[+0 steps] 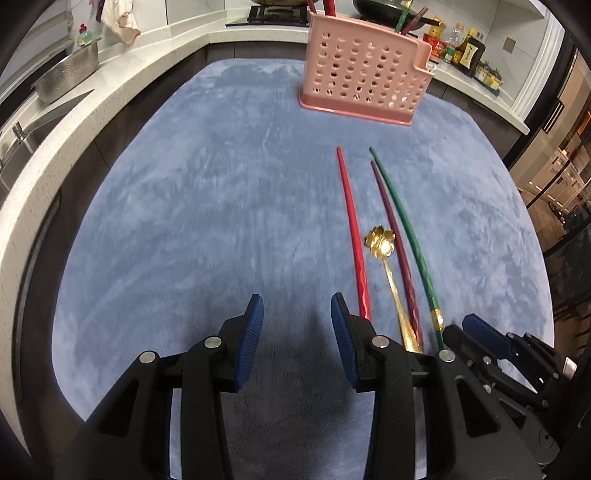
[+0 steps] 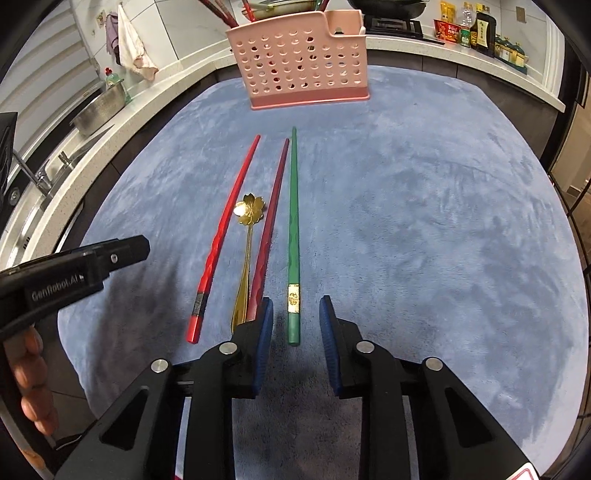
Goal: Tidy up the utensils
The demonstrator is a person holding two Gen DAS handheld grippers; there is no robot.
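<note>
On the blue cloth (image 2: 424, 221) lie a red chopstick (image 2: 229, 225), a gold flower-shaped spoon (image 2: 249, 210), a dark red chopstick (image 2: 271, 218) and a green chopstick (image 2: 293, 221), side by side. A pink perforated holder (image 2: 299, 62) stands beyond them with several utensils in it. My right gripper (image 2: 296, 301) is open, its pads on either side of the green chopstick's near end without touching it. My left gripper (image 1: 297, 301) is open and empty, just left of the red chopstick (image 1: 352, 229). The spoon (image 1: 380, 242), green chopstick (image 1: 406, 229) and holder (image 1: 365, 74) show there too.
A white counter rings the cloth, with a sink and steel colander (image 2: 99, 110) on the left, a hanging towel (image 2: 133, 48), and sauce bottles (image 2: 476, 29) at the back right by a stove. A hand (image 2: 33, 373) holds the left gripper's body (image 2: 122, 254).
</note>
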